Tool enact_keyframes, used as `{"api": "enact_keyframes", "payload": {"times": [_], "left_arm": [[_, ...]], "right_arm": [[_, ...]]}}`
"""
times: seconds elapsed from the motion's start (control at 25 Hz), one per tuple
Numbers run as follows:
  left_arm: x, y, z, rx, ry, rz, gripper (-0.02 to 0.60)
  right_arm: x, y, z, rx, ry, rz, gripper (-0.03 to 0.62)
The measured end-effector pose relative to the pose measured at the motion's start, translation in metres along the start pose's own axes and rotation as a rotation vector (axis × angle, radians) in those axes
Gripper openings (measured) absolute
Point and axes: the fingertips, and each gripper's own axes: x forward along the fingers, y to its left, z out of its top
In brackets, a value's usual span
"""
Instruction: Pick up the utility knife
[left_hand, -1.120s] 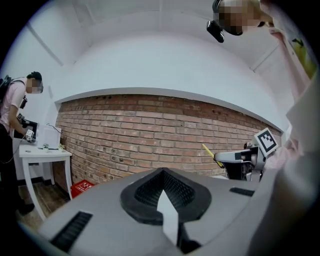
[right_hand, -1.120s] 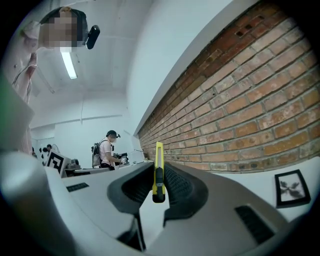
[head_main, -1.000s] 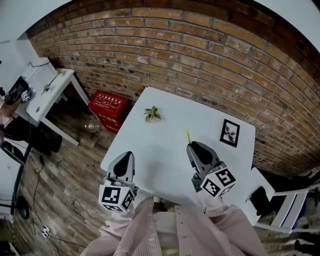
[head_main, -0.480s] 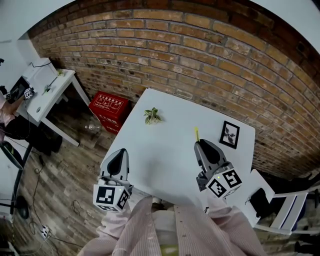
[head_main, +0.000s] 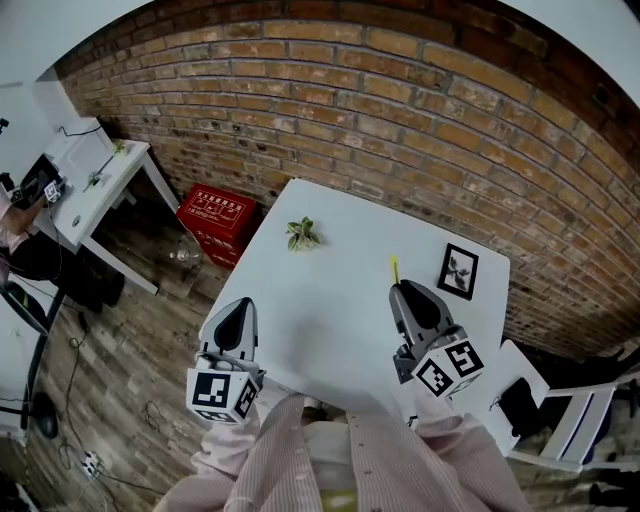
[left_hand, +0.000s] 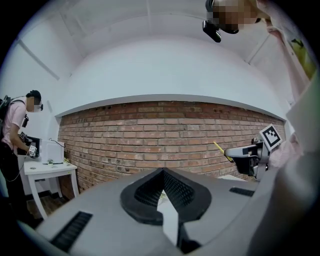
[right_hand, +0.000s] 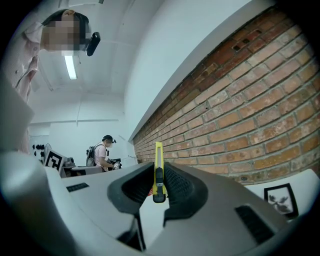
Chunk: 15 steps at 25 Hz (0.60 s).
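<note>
The right gripper clenches its fingers on the slim yellow utility knife near its back end, above the tabletop. The knife seems light, stiff and rather slippery. The left gripper has its fingers closed on nothing.

Both units look alike on my feed: left gripper and right gripper have smooth grey plastic shells tapering to a rounded nose, w/ black ribbed pads lining the inside. Dark slotted vents sit on top of each shell. At the rear of each is a white cube w/ black square markers: left cube, right cube. Operator wears a pale pink shirt w/ fine vertical stripes, long sleeves, buttons down the front. Black cam unit on the head
</note>
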Motion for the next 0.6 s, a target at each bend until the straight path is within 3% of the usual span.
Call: {"api": "enact_keyframes", "payload": {"times": [0.6], "left_arm": [[0.0033,-0.0007,-0.0072,-0.005,0.012,-0.008,-0.008]], "right_arm": [[0.0033,0.0013,-0.0074,-0.023,0.024,-0.003,0.064]]}}
